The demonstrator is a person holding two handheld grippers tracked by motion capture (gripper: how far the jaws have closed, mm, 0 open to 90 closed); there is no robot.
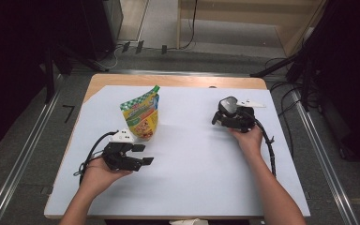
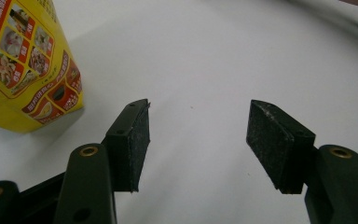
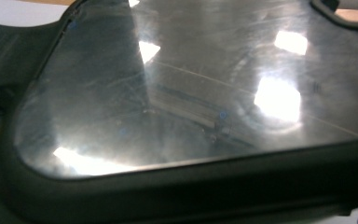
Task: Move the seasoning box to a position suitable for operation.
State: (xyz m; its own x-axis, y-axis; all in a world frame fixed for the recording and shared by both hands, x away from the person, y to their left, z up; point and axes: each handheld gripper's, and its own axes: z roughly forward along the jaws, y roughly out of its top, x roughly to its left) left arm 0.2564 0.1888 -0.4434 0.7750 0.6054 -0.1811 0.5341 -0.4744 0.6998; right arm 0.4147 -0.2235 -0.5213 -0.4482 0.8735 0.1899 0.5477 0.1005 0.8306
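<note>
A yellow stand-up pouch (image 1: 142,117) with a green top and food pictures stands on the white table (image 1: 192,159), left of the middle. My left gripper (image 1: 145,154) lies just in front of it and to its right, jaws open. In the left gripper view the left gripper (image 2: 200,135) has bare table between its pads and the pouch (image 2: 23,65) off to the left. My right gripper (image 1: 222,115) is at the far right, at a dark object with a glossy face (image 1: 228,106). That black-rimmed glossy panel (image 3: 191,88) sits very close in the right gripper view and hides the jaws.
The white sheet covers a wooden tabletop (image 1: 122,80). A cable (image 1: 269,147) trails from the right gripper along the forearm. Metal rails (image 1: 26,150) run on the floor along both sides of the table.
</note>
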